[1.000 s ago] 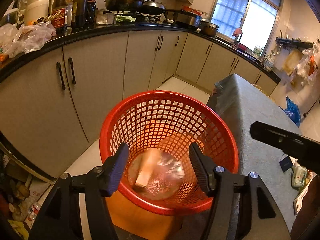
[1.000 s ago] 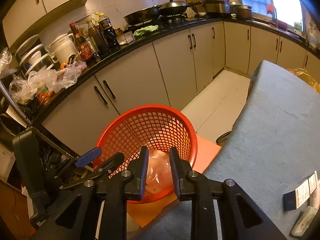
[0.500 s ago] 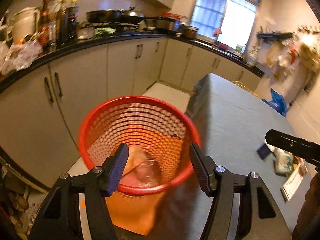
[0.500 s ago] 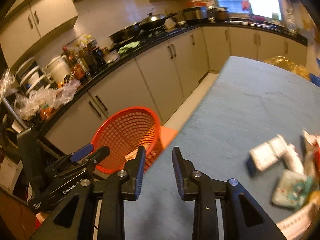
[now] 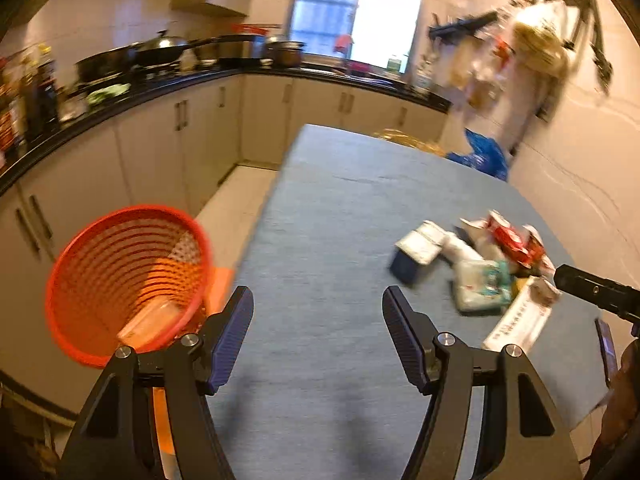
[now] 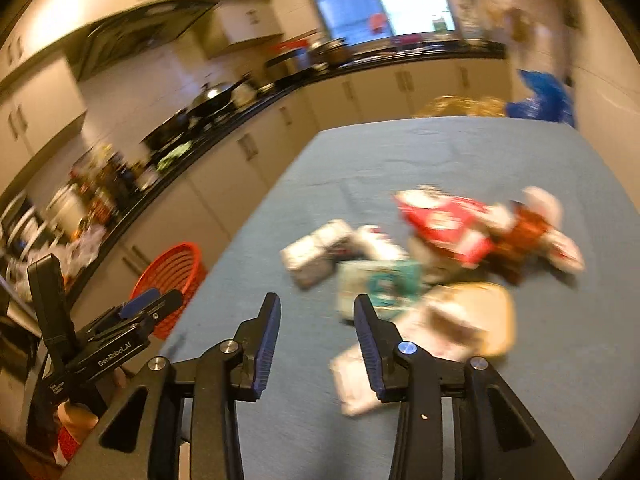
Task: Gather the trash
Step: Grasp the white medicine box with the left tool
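Two tools over the blue worktop (image 5: 328, 208). Left tool (image 5: 318, 336) at lower centre, jaws apart and widening, nothing between. Right tool (image 6: 316, 338) likewise apart, opening, empty. One red basket (image 5: 120, 264) at left, off the worktop edge, one wrapper (image 5: 150, 318) inside. One blurred trash heap (image 5: 480, 268) at right; pieces uncountable.

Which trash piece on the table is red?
The red-and-white packet at the far side of the pile; the pieces nearer the right gripper are white, teal or tan.
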